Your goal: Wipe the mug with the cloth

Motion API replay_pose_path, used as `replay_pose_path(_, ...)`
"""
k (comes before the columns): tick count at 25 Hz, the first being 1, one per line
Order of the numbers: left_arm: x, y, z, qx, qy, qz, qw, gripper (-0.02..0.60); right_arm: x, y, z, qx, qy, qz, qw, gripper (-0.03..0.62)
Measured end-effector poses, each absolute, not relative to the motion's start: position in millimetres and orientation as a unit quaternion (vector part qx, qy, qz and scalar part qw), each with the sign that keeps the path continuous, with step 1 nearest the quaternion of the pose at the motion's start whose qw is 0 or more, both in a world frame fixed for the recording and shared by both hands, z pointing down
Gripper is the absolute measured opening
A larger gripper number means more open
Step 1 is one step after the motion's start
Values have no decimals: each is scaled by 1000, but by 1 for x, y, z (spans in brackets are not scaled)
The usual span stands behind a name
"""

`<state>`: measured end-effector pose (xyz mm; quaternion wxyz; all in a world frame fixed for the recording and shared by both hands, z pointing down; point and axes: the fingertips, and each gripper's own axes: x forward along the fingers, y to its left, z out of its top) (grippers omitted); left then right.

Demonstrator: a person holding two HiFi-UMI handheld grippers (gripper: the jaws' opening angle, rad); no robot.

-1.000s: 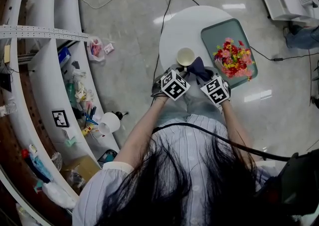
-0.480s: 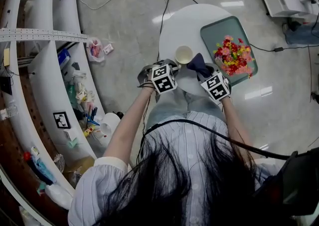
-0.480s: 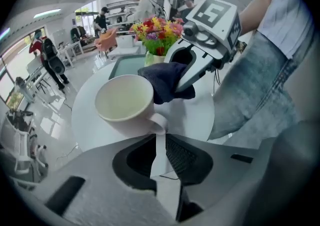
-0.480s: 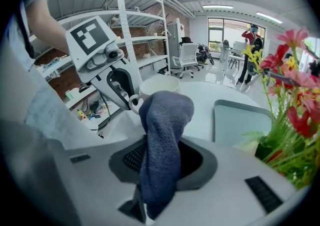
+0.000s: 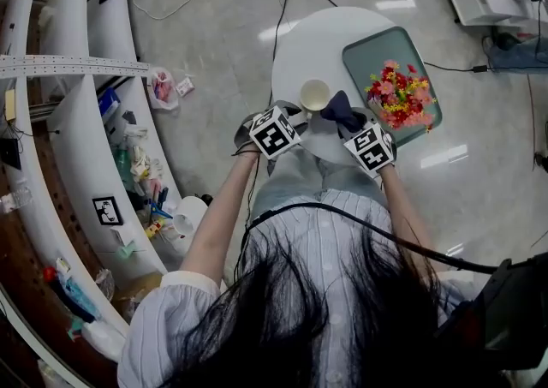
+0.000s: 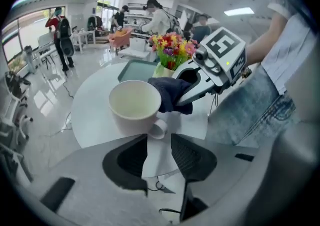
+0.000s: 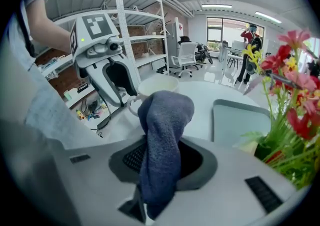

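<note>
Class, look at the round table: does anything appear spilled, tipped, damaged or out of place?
Nothing stands out. The mug stands upright and empty on the table, the cloth is clamped in the right hand-held gripper, and the flowers sit upright on the tray.

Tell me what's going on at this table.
A person works two handheld grippers over a round white table. The right gripper is shut on a dark blue cloth and holds it against the side of an upright cream ceramic mug. The left gripper has just been opening its jaws. They stand apart with nothing between them, and the mug's handle is just beyond their tips.
</note>
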<state>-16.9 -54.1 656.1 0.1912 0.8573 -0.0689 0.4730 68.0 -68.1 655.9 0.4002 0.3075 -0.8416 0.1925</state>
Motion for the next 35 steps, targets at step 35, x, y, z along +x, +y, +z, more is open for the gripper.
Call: replay_pose_path(35,-38,-121,673,798,26,589,-126,103,55,-78,655,293,-843,176,415,123)
